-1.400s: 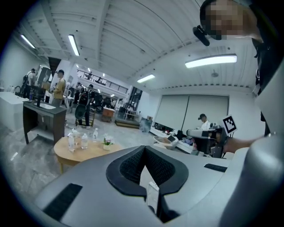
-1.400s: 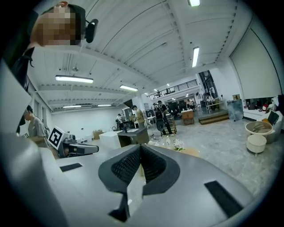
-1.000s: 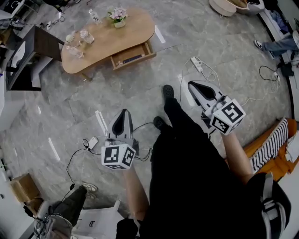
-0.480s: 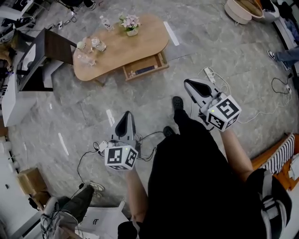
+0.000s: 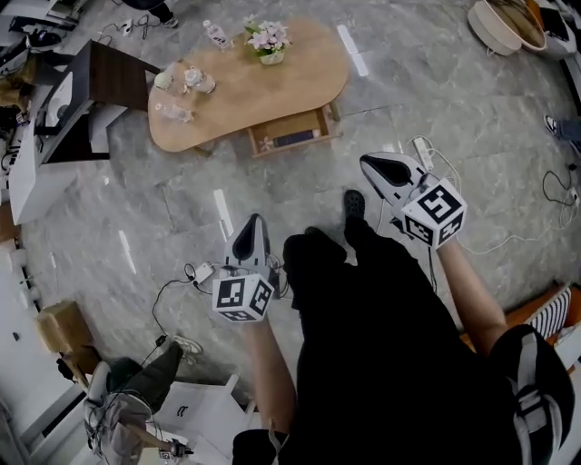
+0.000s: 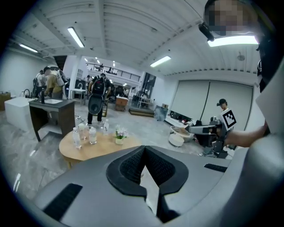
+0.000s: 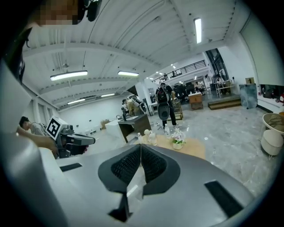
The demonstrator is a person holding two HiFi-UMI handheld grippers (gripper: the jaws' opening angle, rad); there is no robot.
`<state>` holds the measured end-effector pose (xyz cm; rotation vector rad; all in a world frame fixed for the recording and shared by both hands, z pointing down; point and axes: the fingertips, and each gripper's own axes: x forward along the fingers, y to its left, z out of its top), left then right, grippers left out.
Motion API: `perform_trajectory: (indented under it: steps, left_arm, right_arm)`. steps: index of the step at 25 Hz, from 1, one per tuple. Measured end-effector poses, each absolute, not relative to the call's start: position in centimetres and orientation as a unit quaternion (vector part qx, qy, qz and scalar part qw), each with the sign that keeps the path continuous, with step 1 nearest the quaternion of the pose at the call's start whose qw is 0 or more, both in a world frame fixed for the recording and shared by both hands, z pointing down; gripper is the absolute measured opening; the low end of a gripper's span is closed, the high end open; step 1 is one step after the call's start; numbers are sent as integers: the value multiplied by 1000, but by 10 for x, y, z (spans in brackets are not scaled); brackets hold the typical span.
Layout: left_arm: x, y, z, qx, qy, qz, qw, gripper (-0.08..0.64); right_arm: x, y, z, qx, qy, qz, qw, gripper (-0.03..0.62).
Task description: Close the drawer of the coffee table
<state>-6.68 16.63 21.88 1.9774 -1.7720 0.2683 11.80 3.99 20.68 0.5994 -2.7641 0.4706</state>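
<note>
The wooden coffee table point(image 5: 263, 91) stands on the grey stone floor ahead of me. Its drawer point(image 5: 292, 137) is pulled out on the near side, with a dark flat item inside. My left gripper point(image 5: 251, 221) is shut and empty, held over the floor well short of the table. The right gripper point(image 5: 366, 162) is also shut and empty, just right of the drawer and nearer to me. In the left gripper view the jaws point(image 6: 144, 148) meet below the table top point(image 6: 95, 144). In the right gripper view the closed jaws point(image 7: 140, 145) point towards the table point(image 7: 193, 148).
Water bottles point(image 5: 189, 80) and a flower pot point(image 5: 270, 42) stand on the table. A dark desk point(image 5: 95, 86) is at the left. A power strip point(image 5: 422, 151) and cables lie on the floor. A round basket point(image 5: 495, 25) sits at the far right, a cardboard box point(image 5: 62, 327) at the left.
Both grippers have come forward with me towards the table, which now looks nearer and further right in the head view. The jaws have stayed shut and the drawer is still out.
</note>
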Motion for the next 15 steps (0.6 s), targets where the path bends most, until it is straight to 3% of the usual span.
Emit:
perform_trajectory:
  steps: [7,15]
  left_arm:
    - [-74,138,286,714,-619,135,298,2]
    - [-132,100,353,700,-618,160,320,2]
  right_arm:
    - [104,15,283,202,-939,181,212,12]
    - [65,-15,331,216,-934,155,239,12]
